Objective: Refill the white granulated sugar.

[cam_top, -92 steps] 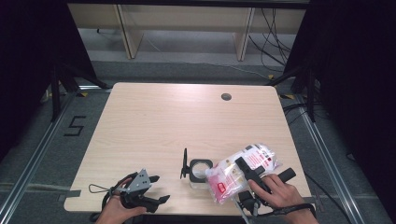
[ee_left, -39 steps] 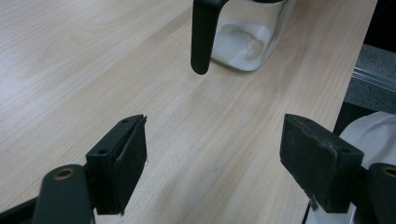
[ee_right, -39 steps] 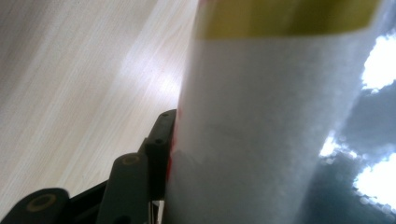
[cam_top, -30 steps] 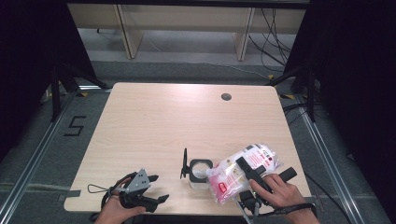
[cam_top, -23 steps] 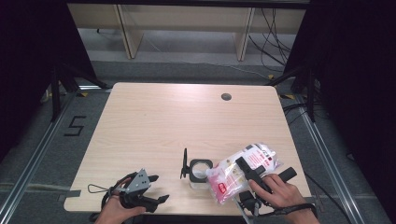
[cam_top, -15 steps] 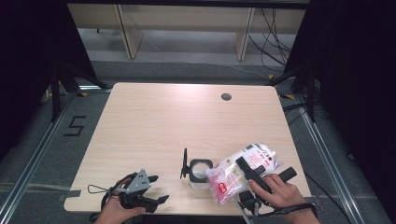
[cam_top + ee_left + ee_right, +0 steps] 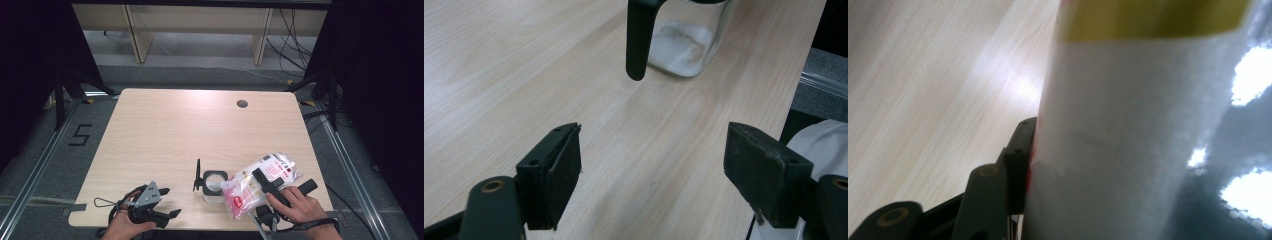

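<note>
A white and red plastic bag (image 7: 260, 182) lies tilted near the table's front right, its lower end over a glass jar (image 7: 212, 184) with a black hinged lid (image 7: 198, 176) standing up. My right gripper (image 7: 272, 187) is shut on the bag; in the right gripper view the bag (image 7: 1128, 150) presses against the left pad (image 7: 1018, 155). My left gripper (image 7: 167, 202) rests at the front left edge, open and holding nothing. In the left gripper view its pads (image 7: 559, 175) frame bare wood, with the jar (image 7: 684, 42) and its lid (image 7: 639, 35) ahead.
The light wooden table (image 7: 165, 130) has a dark cable hole (image 7: 242, 104) near its far right. A wooden shelf frame (image 7: 200, 25) and cables on the floor lie beyond the table. Black curtains stand on both sides.
</note>
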### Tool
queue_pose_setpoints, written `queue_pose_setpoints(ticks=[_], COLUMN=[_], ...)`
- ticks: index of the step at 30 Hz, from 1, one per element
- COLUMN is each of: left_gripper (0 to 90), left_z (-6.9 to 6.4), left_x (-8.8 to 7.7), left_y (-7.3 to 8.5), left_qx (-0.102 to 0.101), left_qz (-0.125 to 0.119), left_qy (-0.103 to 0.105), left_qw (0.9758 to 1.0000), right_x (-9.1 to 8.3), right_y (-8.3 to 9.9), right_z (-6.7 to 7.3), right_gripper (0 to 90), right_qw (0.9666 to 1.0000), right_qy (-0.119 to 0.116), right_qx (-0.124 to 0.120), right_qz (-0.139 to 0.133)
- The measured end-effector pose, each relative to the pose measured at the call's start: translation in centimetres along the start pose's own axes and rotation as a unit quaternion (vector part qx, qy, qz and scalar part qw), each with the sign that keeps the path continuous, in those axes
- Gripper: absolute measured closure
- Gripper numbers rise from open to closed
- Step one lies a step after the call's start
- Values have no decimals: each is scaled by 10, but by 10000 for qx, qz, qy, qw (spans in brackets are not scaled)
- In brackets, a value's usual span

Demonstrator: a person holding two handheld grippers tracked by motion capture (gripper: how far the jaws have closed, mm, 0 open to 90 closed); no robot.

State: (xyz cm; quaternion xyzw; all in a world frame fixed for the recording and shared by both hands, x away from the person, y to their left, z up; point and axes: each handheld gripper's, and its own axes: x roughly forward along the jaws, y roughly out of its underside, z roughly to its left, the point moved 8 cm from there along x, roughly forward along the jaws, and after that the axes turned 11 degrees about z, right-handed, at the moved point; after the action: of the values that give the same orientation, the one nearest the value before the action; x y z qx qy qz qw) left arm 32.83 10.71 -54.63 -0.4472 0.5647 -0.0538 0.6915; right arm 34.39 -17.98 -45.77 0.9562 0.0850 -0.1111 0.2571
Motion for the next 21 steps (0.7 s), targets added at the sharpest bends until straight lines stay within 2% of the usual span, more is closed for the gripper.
queue_pose_setpoints(ticks=[1, 7, 10, 11, 13, 14, 15, 17, 19, 21], left_gripper=[227, 227, 227, 228, 227, 227, 227, 227, 227, 228], left_z=[-1, -1, -1, -1, -1, -2, -2, -2, -1, -1], left_x=[1, 1, 0, 1, 0, 0, 0, 1, 0, 0], left_y=[0, -1, 0, 0, -1, -2, -1, -1, 0, 0], left_qx=[-25, -17, 35, -48, -26, -37, 38, -61, 13, -15], left_qz=[-56, -44, 5, -53, -38, -88, -50, -76, -3, -14], left_qy=[19, 30, -1, 14, -11, 20, 47, 42, -2, 1], left_qw=[10000, 10000, 10000, 10000, 10000, 10000, 10000, 9999, 10000, 10000], right_x=[0, 0, 0, 0, 0, 0, 0, 1, 1, 1], right_y=[1, 2, 2, 2, 2, 1, 1, -1, 0, 0], right_z=[-1, -1, -1, -1, -1, 0, 0, -2, -1, -1], right_gripper=[536, 537, 538, 538, 538, 538, 539, 539, 539, 539], right_qw=[10000, 10000, 10000, 10000, 10000, 10000, 10000, 9999, 10000, 10000], right_qy=[-1, 3, -12, -34, -14, -27, -19, 17, -17, -6], right_qx=[-83, -84, -55, -19, -18, 57, 67, -33, 17, 14], right_qz=[14, 11, 35, 32, 9, -17, -33, -120, -60, -90])
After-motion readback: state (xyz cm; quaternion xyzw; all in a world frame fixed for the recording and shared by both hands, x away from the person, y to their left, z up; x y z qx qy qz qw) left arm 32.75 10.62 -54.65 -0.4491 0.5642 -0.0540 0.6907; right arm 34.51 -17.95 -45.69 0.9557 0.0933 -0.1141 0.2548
